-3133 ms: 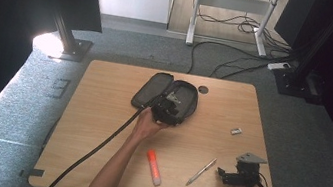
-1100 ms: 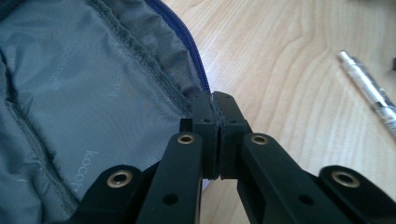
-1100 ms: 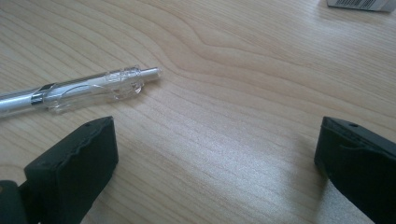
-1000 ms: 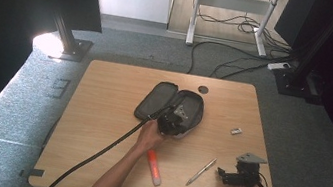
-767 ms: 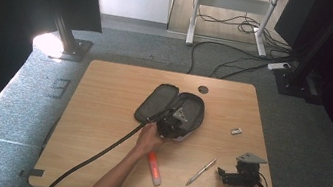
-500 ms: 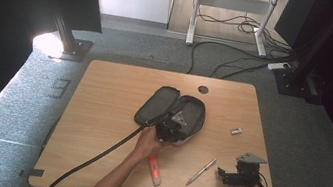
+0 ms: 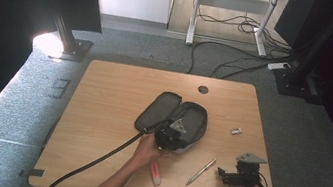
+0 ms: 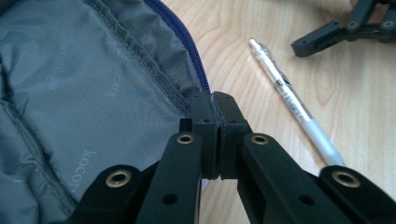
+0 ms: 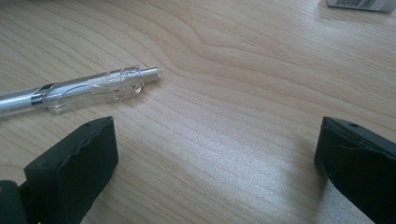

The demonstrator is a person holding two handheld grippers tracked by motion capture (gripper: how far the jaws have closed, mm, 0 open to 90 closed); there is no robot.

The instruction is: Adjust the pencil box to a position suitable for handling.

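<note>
A dark pencil case (image 7: 171,114) lies unzipped in the middle of the wooden table (image 7: 103,93), its grey lining (image 8: 84,93) facing up. My left gripper (image 7: 170,135) is shut on the case's near rim by the blue zipper (image 8: 215,105). A clear pen (image 7: 201,171) lies on the wood to the right of the case (image 8: 292,102). My right gripper (image 7: 223,175) rests near the table's front right corner, open, with bare wood between its jaws (image 9: 215,140). The pen's tip (image 9: 79,91) lies just beyond its left jaw.
An orange-red marker (image 7: 156,173) lies beside the person's left hand. A small white eraser (image 7: 236,131) sits right of the case, and its edge shows at the top right of the right gripper view (image 9: 362,4). A cable hole (image 7: 203,89) is at the back. The left gripper's cable (image 7: 92,163) trails off the front edge.
The left gripper, still shut on the case's rim, has dragged the case to the right and slightly nearer the person. The right gripper and the pen have stayed in place.
</note>
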